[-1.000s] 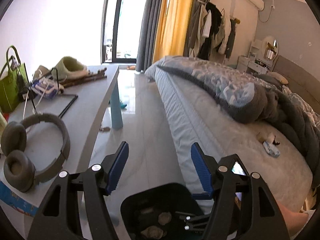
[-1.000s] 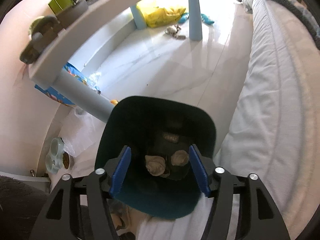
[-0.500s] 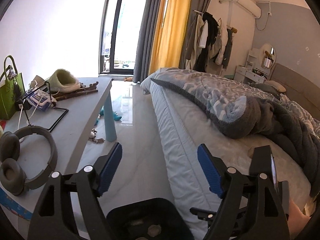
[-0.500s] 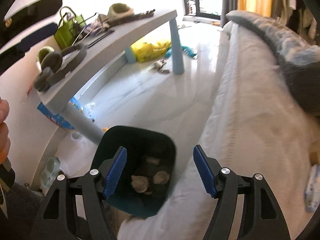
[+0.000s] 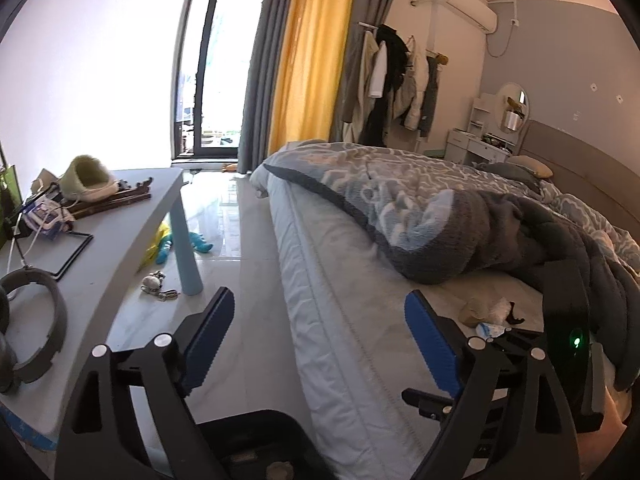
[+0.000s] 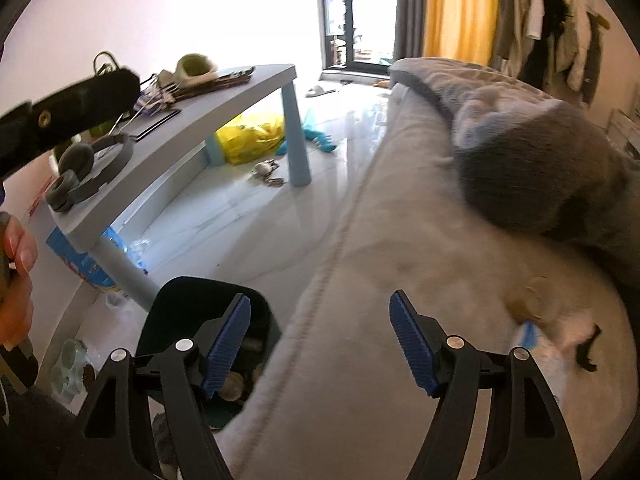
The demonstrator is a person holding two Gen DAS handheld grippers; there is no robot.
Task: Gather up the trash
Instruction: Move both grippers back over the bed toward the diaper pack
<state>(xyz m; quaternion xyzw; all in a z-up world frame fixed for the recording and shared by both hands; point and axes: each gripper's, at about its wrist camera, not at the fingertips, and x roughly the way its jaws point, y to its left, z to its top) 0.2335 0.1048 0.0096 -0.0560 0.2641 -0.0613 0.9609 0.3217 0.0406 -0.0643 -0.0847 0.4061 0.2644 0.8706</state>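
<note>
I have both claws empty over the edge of the bed (image 6: 360, 280). The left claw (image 5: 320, 336) stands wide, its jaws having just spread further with nothing between them; the right claw (image 6: 320, 340) is parted moderately and also holds nothing.

The trash (image 6: 536, 320) I am after lies on the mattress ahead and to the right of the right claw: a crumpled brown wad, white tissue, a blue-and-white scrap and a small black bit, close together. From the left claw the same cluster (image 5: 488, 316) sits just beyond its right finger. The black bin (image 6: 188, 312) stands on the floor below and left of the right claw, with several wads already inside, beside the grey surface (image 6: 192, 148).

To do this well, I judge the right claw should swing right, centre on 1 piece only, tip down and press lightly into the sheet before closing, so it pinches paper and not bedding.
</note>
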